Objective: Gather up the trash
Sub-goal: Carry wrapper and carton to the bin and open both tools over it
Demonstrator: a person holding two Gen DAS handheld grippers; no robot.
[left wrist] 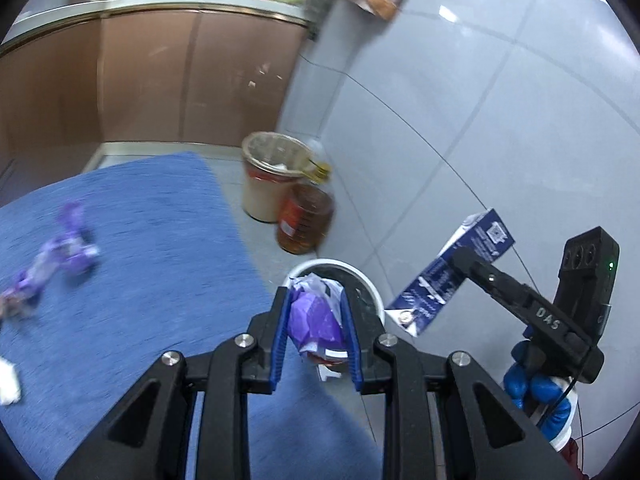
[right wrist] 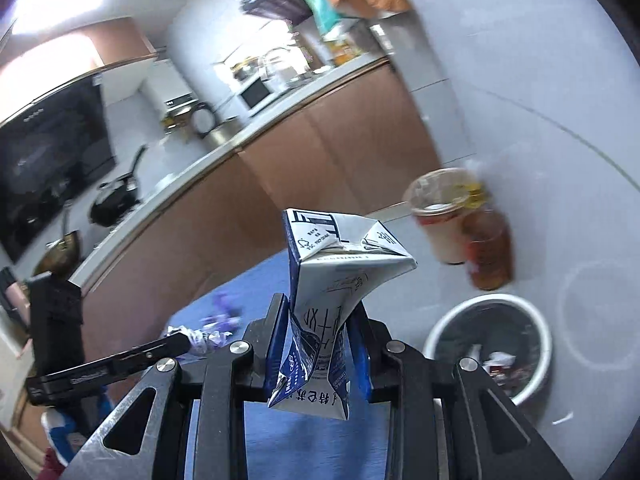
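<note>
Grey tiled floor (left wrist: 460,112) meets brown cabinets (left wrist: 152,76) under a pale cluttered countertop (right wrist: 224,148).

Glossy grey floor tiles (left wrist: 460,80), rough blue cloth mat (left wrist: 140,208), creased paper carton (right wrist: 320,280), crinkled plastic wrapper (left wrist: 316,312)

Bottle (left wrist: 306,218) beside, perhaps touching, cup (left wrist: 269,176); bin (right wrist: 488,344) nearer.

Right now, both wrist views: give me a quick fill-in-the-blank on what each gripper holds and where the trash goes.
1. The left gripper is shut on a crumpled ____ wrapper.
2. The right gripper clamps a crushed blue-and-white ____.
3. The round white bin stands on the grey ____ floor.

Missing: purple; carton; tiled
</note>
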